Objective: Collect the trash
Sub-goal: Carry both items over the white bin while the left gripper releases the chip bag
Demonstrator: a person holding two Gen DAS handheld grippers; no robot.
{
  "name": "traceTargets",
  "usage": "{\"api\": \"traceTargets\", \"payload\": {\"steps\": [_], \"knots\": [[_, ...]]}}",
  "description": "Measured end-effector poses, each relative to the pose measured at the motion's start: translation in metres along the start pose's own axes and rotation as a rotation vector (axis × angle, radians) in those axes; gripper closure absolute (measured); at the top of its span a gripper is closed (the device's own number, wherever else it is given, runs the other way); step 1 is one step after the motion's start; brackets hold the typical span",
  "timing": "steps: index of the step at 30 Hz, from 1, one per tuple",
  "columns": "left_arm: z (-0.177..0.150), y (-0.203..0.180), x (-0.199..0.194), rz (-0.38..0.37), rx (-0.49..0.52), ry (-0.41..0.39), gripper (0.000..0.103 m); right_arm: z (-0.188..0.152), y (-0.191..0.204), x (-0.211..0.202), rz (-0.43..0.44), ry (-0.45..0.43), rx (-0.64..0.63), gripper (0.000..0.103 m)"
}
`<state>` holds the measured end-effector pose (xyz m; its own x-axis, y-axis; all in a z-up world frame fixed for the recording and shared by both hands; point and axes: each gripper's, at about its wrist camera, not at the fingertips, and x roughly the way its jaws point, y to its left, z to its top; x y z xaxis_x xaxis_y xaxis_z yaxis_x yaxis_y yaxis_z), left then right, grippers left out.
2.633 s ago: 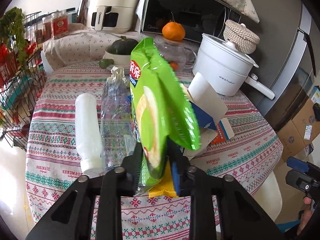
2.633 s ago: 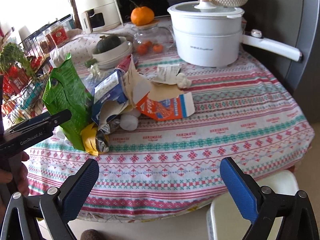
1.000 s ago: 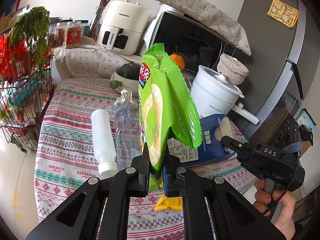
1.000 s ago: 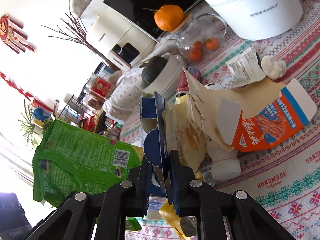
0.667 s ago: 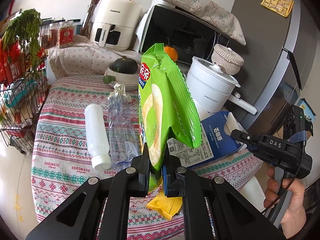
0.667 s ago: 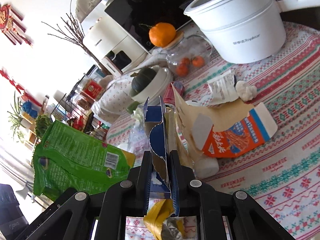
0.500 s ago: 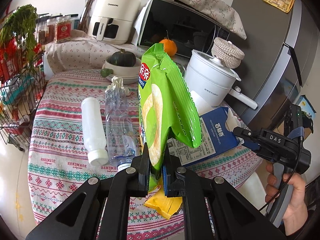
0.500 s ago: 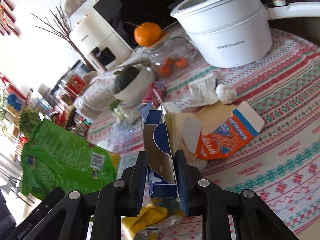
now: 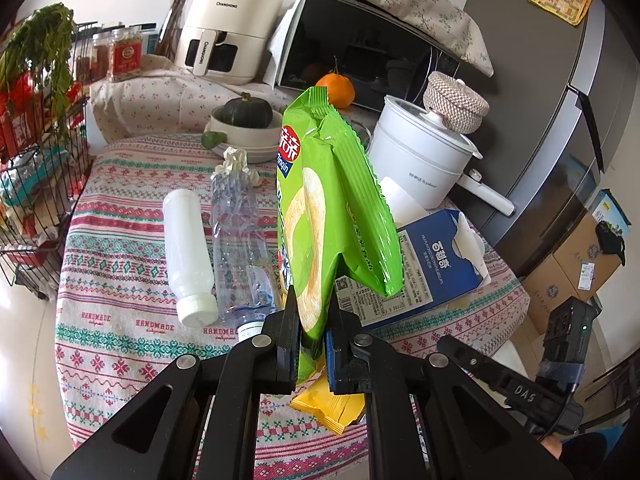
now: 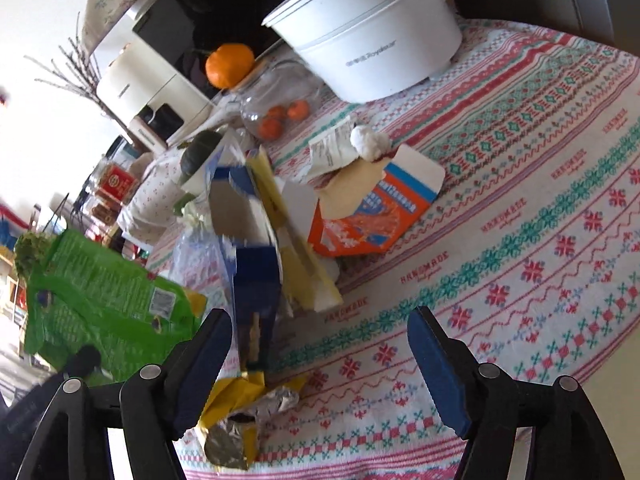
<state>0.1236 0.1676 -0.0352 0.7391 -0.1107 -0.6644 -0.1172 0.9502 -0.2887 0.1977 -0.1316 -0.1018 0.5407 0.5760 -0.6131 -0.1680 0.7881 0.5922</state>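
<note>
My left gripper [image 9: 313, 322] is shut on a green chip bag [image 9: 320, 216] and holds it upright above the table. The bag also shows in the right wrist view [image 10: 100, 300]. My right gripper [image 10: 320, 344] is open; the torn blue carton [image 10: 252, 264] is blurred beside its left finger, free of the pads. The blue carton [image 9: 428, 268] lies behind the bag in the left view. A yellow wrapper [image 9: 332, 404] [image 10: 236, 412], a white bottle [image 9: 186, 252], a crushed clear bottle [image 9: 240, 236] and an orange carton [image 10: 372, 212] lie on the tablecloth.
A white pot [image 9: 424, 160] [image 10: 372, 36], a glass jar with oranges [image 10: 276, 108], a squash in a bowl [image 9: 244, 120], an air fryer [image 9: 224, 28] and a microwave [image 9: 360, 48] stand at the back. A wire rack [image 9: 32, 184] stands left. Crumpled paper [image 10: 344, 148] lies by the pot.
My right gripper has opened and let go of the blue carton, which now tips beside its left finger. My left gripper still holds the chip bag upright.
</note>
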Motion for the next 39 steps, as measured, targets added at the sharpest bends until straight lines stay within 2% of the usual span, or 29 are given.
{"api": "traceTargets", "payload": {"steps": [5,14,17,18,19,21,27,33,39], "knots": [[0.000,0.008,0.000,0.004,-0.017,0.001,0.093,-0.031,0.018,0.032,0.075,0.042,-0.071,0.026],[0.002,0.016,0.005,0.007,-0.024,0.009,0.093,-0.028,0.044,0.078,0.126,0.026,-0.092,0.039],[0.005,0.016,0.004,0.009,-0.024,-0.004,0.093,-0.025,0.050,0.090,0.121,0.030,-0.099,0.047],[0.006,0.016,0.002,0.010,-0.024,-0.013,0.093,-0.024,0.050,0.093,0.122,0.032,-0.099,0.056],[0.007,0.016,0.001,0.016,-0.023,-0.021,0.093,-0.023,0.052,0.095,0.126,0.035,-0.101,0.073],[0.008,0.016,-0.003,0.029,-0.029,-0.039,0.093,-0.022,0.056,0.095,0.139,0.037,-0.109,0.076],[0.016,0.007,-0.024,0.021,-0.021,-0.120,0.094,-0.011,0.080,0.070,0.178,-0.021,-0.173,0.077],[0.017,-0.014,-0.041,-0.031,0.023,-0.165,0.094,0.015,0.091,0.017,0.226,-0.097,-0.183,0.077],[0.008,-0.049,-0.041,-0.114,0.076,-0.155,0.094,0.041,0.077,-0.049,0.173,-0.174,-0.231,0.077]]}}
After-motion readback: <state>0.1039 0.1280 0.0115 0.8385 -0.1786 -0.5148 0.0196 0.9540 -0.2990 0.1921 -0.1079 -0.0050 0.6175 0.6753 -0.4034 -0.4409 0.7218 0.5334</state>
